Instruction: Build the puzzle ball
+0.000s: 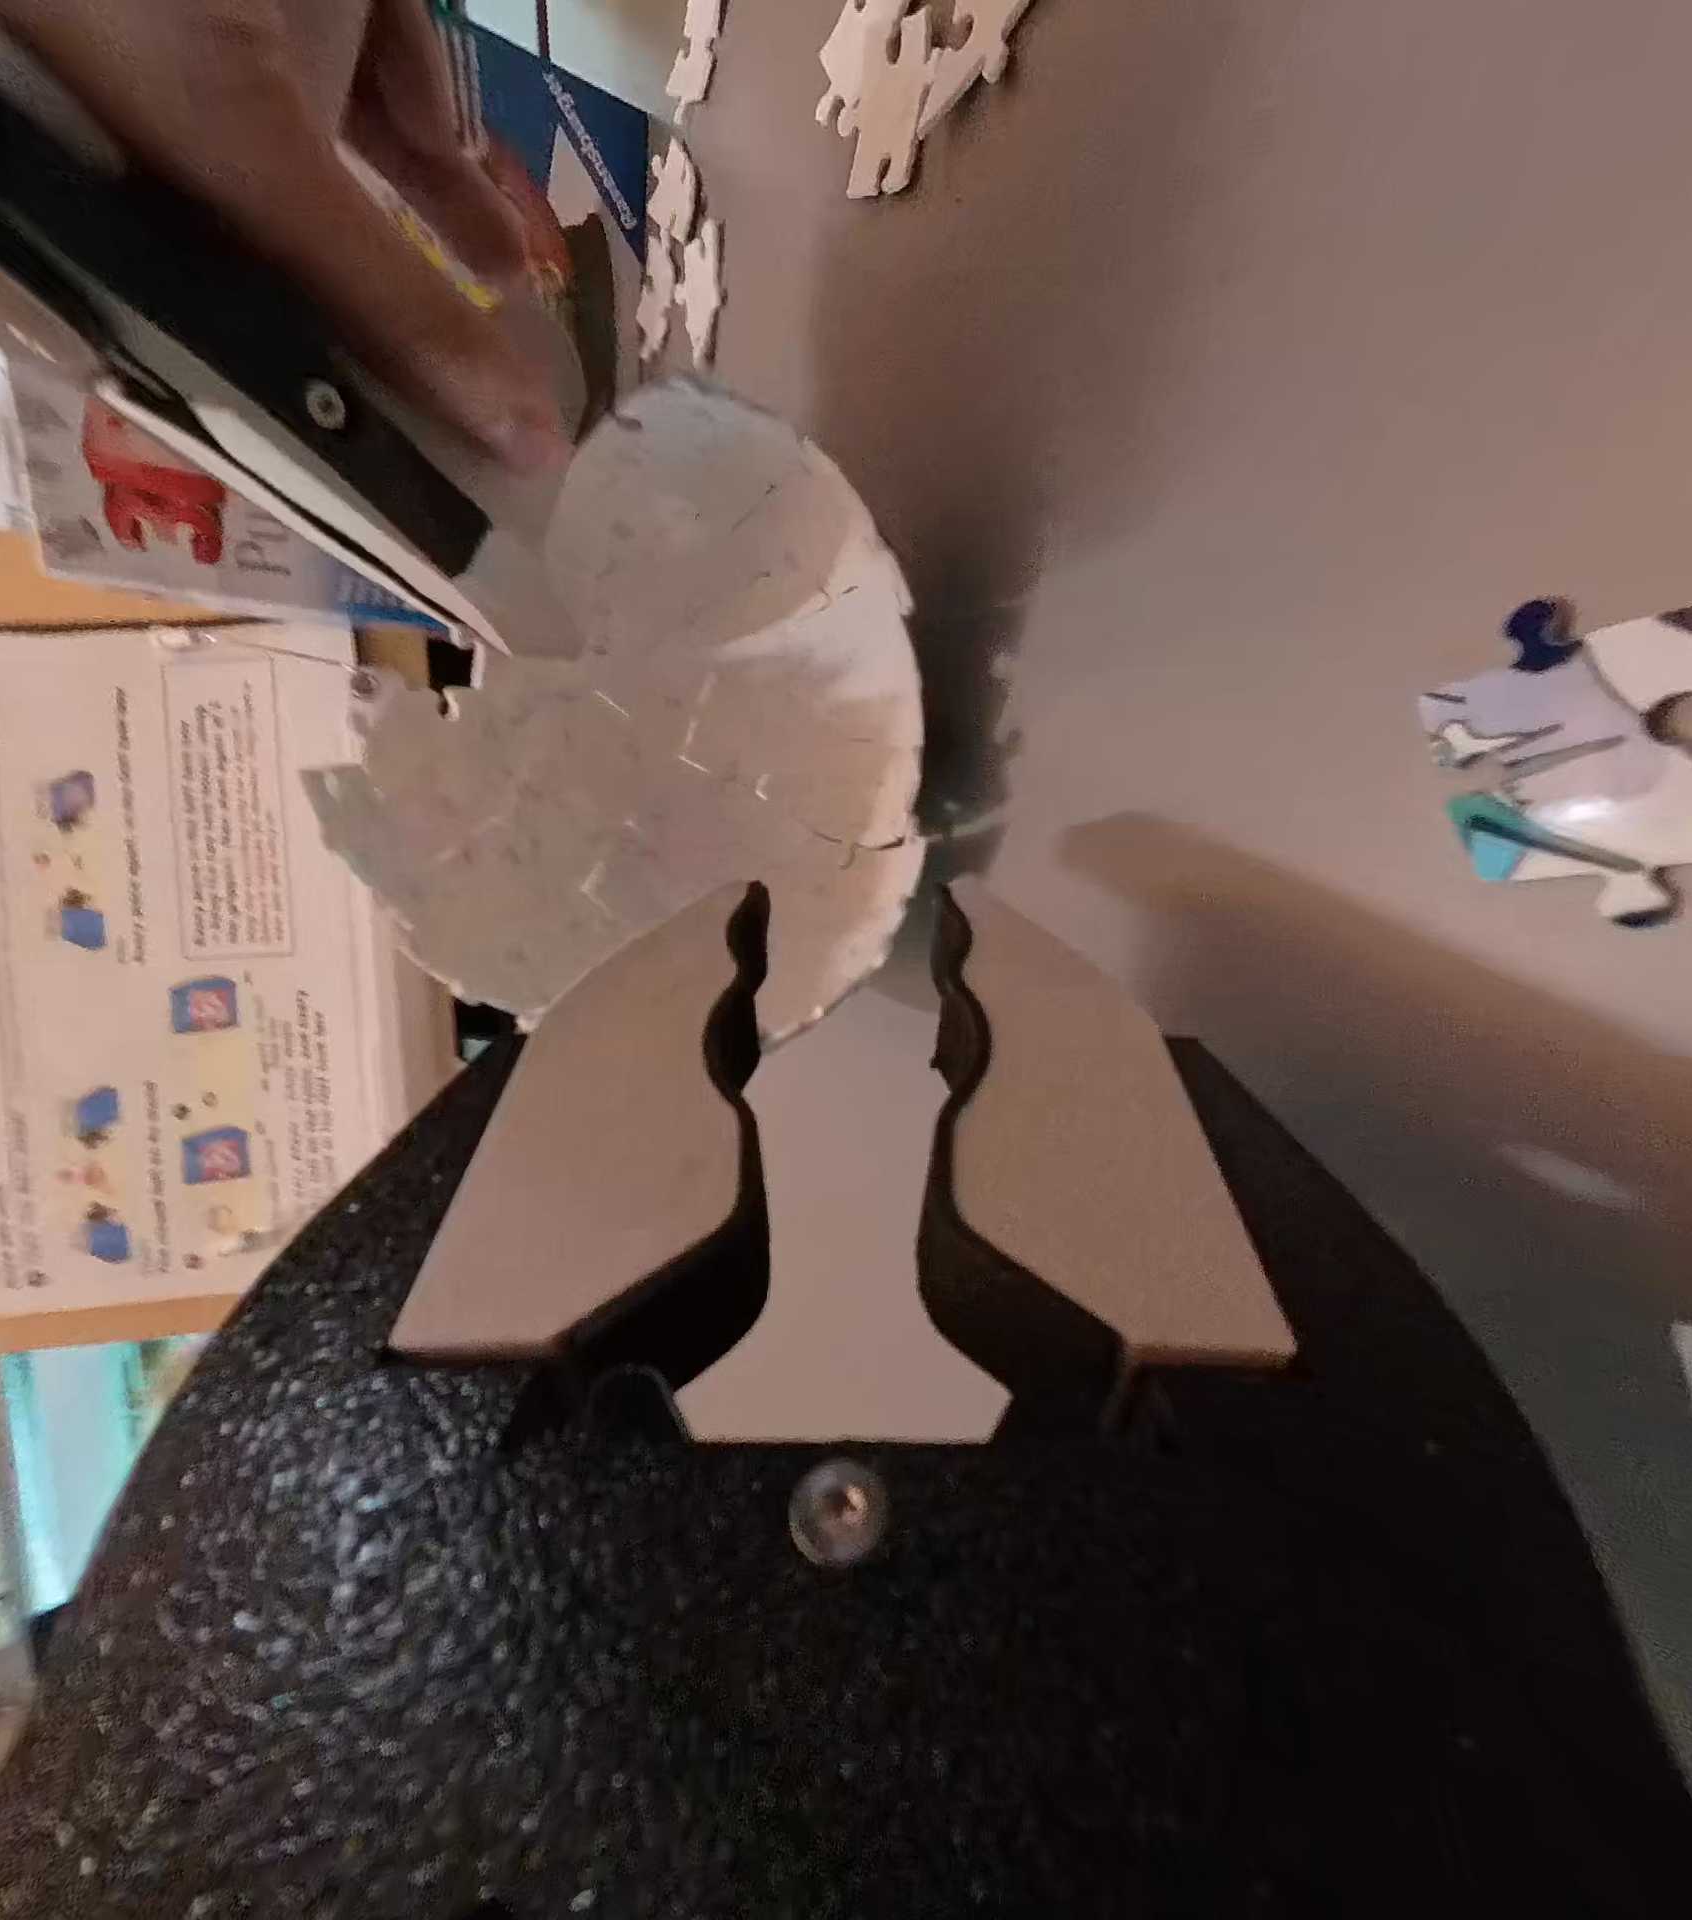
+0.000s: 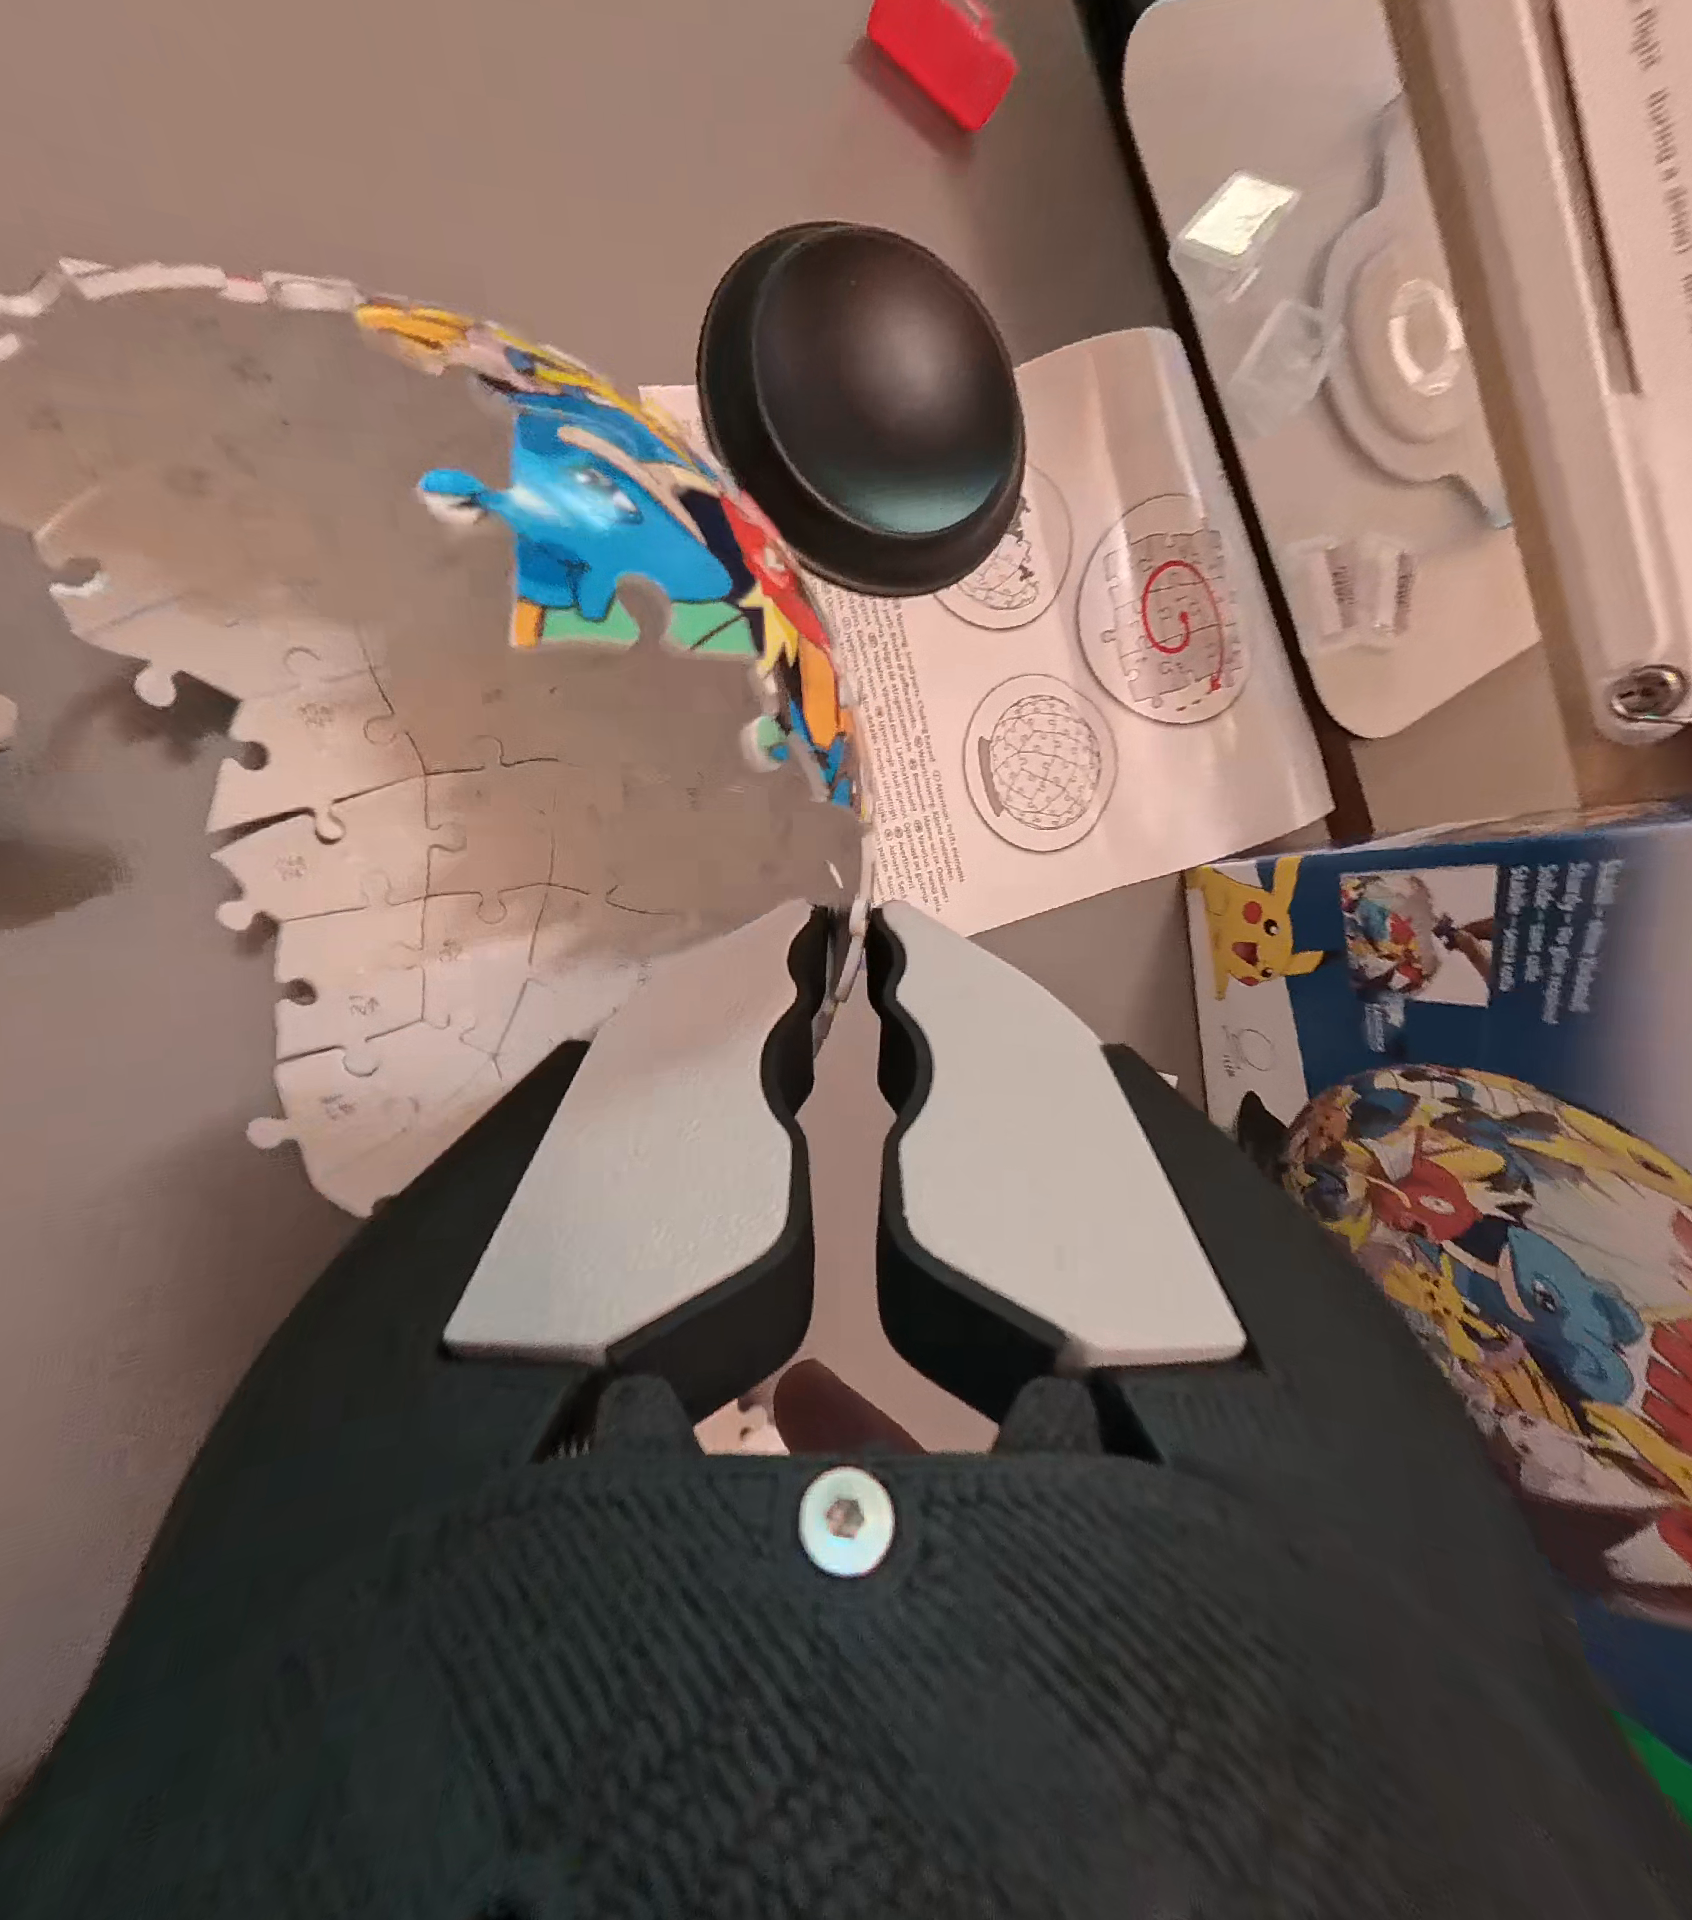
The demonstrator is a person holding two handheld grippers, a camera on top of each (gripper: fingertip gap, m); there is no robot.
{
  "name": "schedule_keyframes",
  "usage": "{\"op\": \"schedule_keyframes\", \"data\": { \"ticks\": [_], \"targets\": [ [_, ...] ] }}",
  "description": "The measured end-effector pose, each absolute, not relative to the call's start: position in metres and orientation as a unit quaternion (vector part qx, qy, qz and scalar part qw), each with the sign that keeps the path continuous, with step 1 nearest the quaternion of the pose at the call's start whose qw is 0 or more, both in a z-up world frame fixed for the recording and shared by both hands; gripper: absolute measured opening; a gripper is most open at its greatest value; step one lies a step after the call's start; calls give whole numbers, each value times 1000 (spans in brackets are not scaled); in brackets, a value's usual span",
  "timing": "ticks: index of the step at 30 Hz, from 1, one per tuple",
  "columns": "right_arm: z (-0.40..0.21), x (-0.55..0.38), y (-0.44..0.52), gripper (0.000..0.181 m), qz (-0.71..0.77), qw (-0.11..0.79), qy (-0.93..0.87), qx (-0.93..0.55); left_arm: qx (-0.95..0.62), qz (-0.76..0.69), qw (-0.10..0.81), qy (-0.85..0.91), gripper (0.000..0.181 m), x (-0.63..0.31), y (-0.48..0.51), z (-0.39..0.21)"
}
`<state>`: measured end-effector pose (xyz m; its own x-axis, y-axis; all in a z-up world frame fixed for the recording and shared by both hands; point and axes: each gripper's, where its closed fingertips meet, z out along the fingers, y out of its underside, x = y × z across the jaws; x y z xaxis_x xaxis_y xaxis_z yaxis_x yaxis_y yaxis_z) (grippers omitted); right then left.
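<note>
While the right tool (image 2: 842,935) pinches the half-built shell's (image 2: 468,790) rim, the left tool (image 1: 847,914) gapes; loose pieces (image 1: 1611,758) await on the tabletop (image 1: 1289,416).

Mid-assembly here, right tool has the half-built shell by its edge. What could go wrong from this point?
1. The right tool pinches only the thin rim of the puzzle shell; the interlocked pieces may flex and pop apart.
2. The black stand sits close behind the shell, so a swing might knock it.
3. The left tool is open at the shell's edge; closing off-target could push pieces loose. Motion blur suggests it is moving fast.
</note>
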<state>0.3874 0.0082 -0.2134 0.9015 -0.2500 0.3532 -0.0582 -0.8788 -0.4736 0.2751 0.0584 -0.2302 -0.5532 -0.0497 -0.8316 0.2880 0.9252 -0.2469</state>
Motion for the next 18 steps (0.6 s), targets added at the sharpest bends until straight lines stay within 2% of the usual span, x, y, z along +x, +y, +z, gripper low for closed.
{"op": "schedule_keyframes", "data": {
  "ticks": [4,9,13,18],
  "targets": [
    [-216,391,12,7,-167,237,69,-955,108,-176,465,861,30,277,58,-221],
    [-223,392,16,7,-107,241,52,-963,165,-128,440,874,39,278,66,-227],
    [-228,390,19,8,-61,229,34,-971,211,-82,443,868,34,285,66,-228],
    [-233,384,24,8,-25,205,-6,-978,248,-42,390,886,31,279,70,-226]
  ]
}}
